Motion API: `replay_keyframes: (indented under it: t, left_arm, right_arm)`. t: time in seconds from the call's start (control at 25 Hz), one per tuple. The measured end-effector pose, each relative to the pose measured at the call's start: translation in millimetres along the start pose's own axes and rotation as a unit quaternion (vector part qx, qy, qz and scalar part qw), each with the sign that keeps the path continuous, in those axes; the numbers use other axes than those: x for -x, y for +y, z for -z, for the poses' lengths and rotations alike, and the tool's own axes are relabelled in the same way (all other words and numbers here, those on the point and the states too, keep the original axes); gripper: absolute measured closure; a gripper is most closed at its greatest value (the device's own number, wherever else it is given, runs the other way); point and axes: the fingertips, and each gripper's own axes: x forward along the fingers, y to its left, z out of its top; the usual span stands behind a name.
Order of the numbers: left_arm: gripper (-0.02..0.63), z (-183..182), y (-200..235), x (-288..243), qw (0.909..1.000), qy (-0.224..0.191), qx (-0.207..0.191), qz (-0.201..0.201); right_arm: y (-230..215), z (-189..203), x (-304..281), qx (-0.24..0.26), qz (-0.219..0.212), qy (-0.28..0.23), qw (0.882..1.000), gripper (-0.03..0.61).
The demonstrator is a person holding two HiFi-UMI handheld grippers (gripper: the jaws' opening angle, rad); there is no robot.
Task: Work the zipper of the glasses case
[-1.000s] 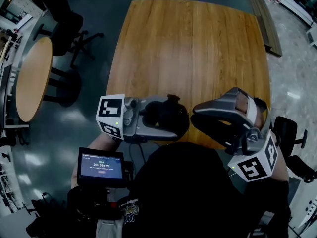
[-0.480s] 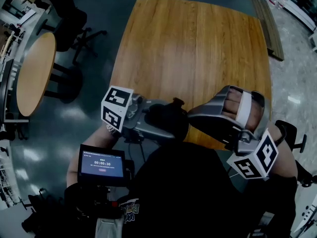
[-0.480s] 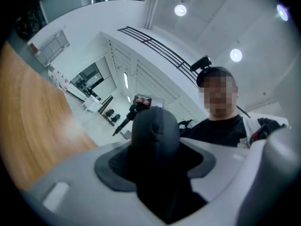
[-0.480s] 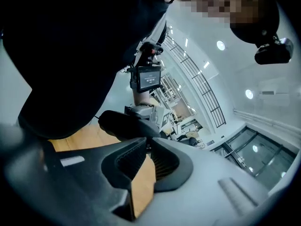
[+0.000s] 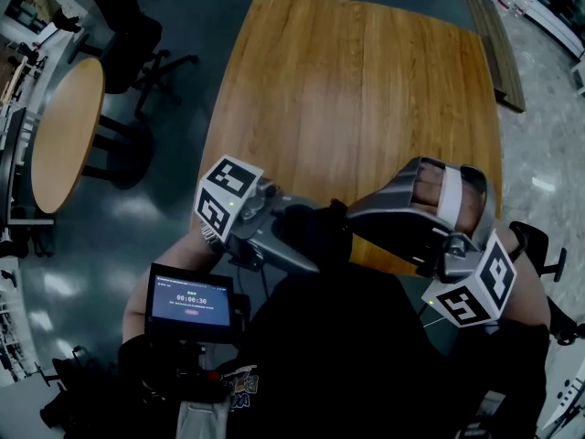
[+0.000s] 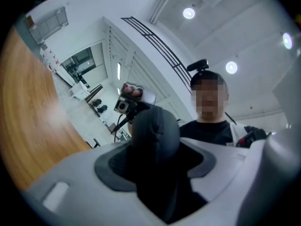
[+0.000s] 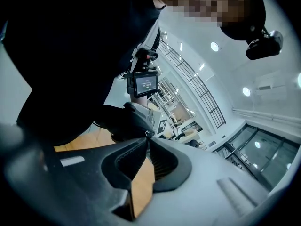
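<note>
Screen [image 5: 190, 302]: it is beside your left arm, close to your body, in the same place as before. Its small print is hard to read.

Left gripper [image 5: 306, 238]: since a second ago it has rolled, so its marker cube now looks tilted. It also went a little toward the right gripper. Its jaws stand wide and press on the case from both sides.

Case [image 5: 327, 227]: it is black and is held over the near edge of the table [image 5: 366, 90], just in front of your chest. In the head view it sits lower than before, nearer to you.

Right gripper [image 5: 352, 219]: it kept almost the same place. A second ago a gap showed between its tips and the case; now the tips are at the end of the case. The jaws are together, with only a thin slit, and they pinch the pull.

Pull [image 7: 147, 134]: it is a small shiny tab at the very tips, too small to see its shape.

Hidden, near: in the head view your dark top covers the near side of the case. Black on black makes the border unclear.

Hidden, at the jaws: the zipper line shows in no view. The tips of the left gripper are behind the case.

Far: a round table [image 5: 59, 135] and a chair [image 5: 137, 44] stand well apart at the left. The chair is cut off by the upper edge.
</note>
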Motion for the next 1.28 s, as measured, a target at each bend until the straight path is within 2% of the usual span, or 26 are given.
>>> replay_keyframes:
  t: [0.08,0.2,0.32,0.4,0.48,0.56,0.68,0.8,0.92,1.16,1.28]
  left_arm:
    - [0.353,-3,-4,0,0.9996,-0.007,0.019,0.021]
    - [0.353,-5,-9,0,0.9973,-0.019,0.052,0.048]
    - [0.353,-2,-9,0,0.9955,-0.022,0.072,0.056]
    - [0.353,0,-8,1,0.9952,-0.022,0.078,0.056]
    - [0.353,2,-7,2,0.9946,-0.016,0.085,0.057]
    - [0.353,3,-6,2,0.9944,-0.016,0.087,0.059]
    - [0.354,0,-3,6,0.9962,-0.039,0.062,0.046]
    - [0.357,-5,5,10,0.9976,-0.066,0.02,0.009]
    - [0.359,-8,12,15,0.9969,-0.073,-0.012,-0.028]
    - [0.36,-20,21,24,0.9897,-0.109,-0.056,-0.074]
    - [0.359,-18,23,25,0.9893,-0.114,-0.052,-0.076]
  right_arm:
    - [-2,-2,2,0.002,-0.001,-0.003,1.0,0.522]
    - [-3,-4,3,0.02,-0.012,0.002,1.0,0.511]
    - [1,-4,0,0.043,-0.032,0.011,0.998,0.502]
    - [5,-3,-2,0.052,-0.041,0.013,0.998,0.522]
    - [7,-4,-3,0.051,-0.044,0.008,0.998,0.572]
    - [5,-3,-5,0.042,-0.046,0.006,0.998,0.574]
    - [4,0,-6,0.028,-0.039,0.011,0.999,0.575]
    - [2,6,-6,0.008,-0.03,0.02,0.999,0.575]
    - [2,11,-6,-0.009,-0.023,0.023,0.999,0.577]
    - [0,18,-5,-0.034,-0.001,0.038,0.999,0.577]
    - [7,21,-2,-0.031,-0.008,0.045,0.998,0.578]
